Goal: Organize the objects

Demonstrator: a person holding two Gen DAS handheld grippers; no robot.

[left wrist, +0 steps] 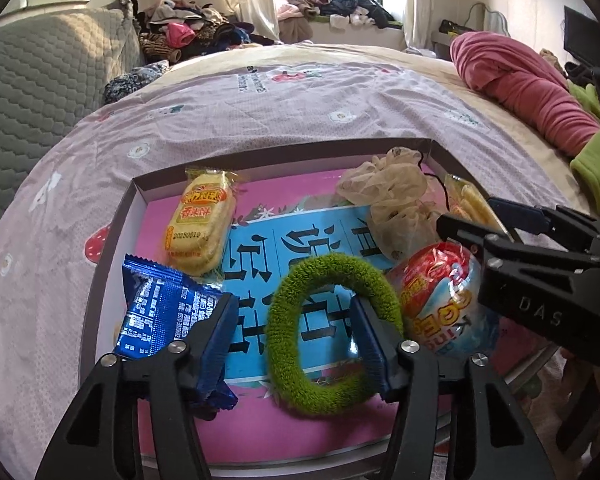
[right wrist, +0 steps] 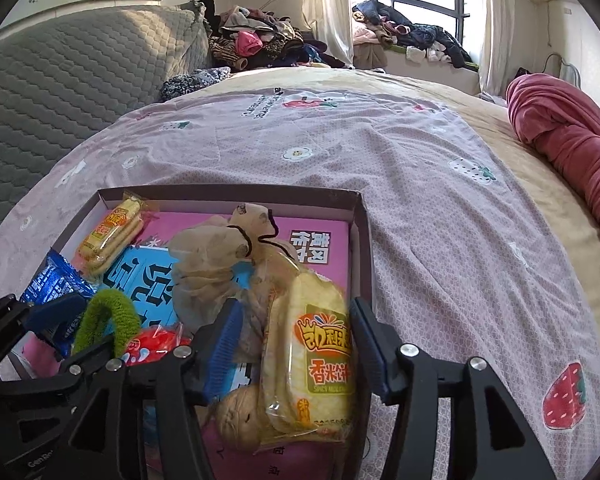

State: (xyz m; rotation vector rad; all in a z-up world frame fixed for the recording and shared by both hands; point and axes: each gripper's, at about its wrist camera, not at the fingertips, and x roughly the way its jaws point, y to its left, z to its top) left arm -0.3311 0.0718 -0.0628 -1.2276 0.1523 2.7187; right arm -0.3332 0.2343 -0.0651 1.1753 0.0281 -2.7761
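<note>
A shallow box (left wrist: 284, 152) lies on the bed with snacks in it. My left gripper (left wrist: 296, 340) stands open over a green fuzzy ring (left wrist: 332, 268): one finger is inside the ring's hole, the other over a blue packet (left wrist: 156, 308). No pad presses on the ring. My right gripper (right wrist: 296, 344) is open around a yellow snack packet (right wrist: 308, 352) that rests on a walnut (right wrist: 240, 416) near the box's right wall (right wrist: 360, 248). A gap shows at the left pad. Also inside are a beige mesh pouch (right wrist: 208, 264), a red packet (left wrist: 440, 300) and a yellow cracker packet (left wrist: 200, 224).
The box sits on a pink flowered bedspread (right wrist: 380, 152). A grey quilted cushion (right wrist: 60, 80) stands at the left and a rolled red blanket (right wrist: 568, 140) at the right. Piles of clothes (right wrist: 260, 40) lie beyond the bed by the window.
</note>
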